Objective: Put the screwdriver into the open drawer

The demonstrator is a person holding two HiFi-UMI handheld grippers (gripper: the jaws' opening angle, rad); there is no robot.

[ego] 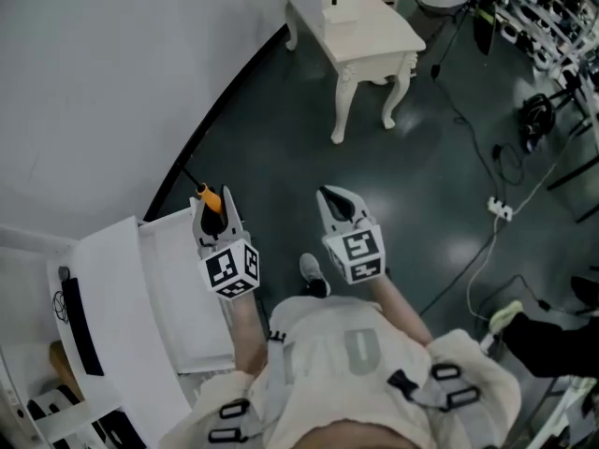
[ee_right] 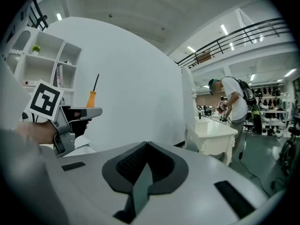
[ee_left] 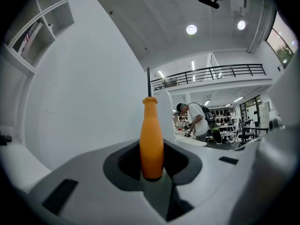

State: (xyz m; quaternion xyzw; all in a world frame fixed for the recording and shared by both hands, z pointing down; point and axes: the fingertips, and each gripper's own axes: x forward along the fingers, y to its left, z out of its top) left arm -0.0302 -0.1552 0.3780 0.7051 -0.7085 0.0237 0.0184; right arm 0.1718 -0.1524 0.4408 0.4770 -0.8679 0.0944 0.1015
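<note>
Side by side over the floor [ego: 412, 166]: the left gripper [ego: 214, 205] and, apart to its right, the right gripper [ego: 332, 200]. A screwdriver [ee_left: 152, 139] stands upright between the left gripper's jaws, handle in the grip and shaft above. That gripper sits at the right edge of the open drawer [ego: 173, 251], which juts out at lower left. A shoe [ego: 314, 272] shows on the floor between and below the two grippers. Ahead, a table [ego: 374, 26] stands against the curved wall [ego: 94, 82] — beyond it, a person [ee_right: 233, 102]. To the right, a power strip [ego: 500, 210] lies on the floor.
</note>
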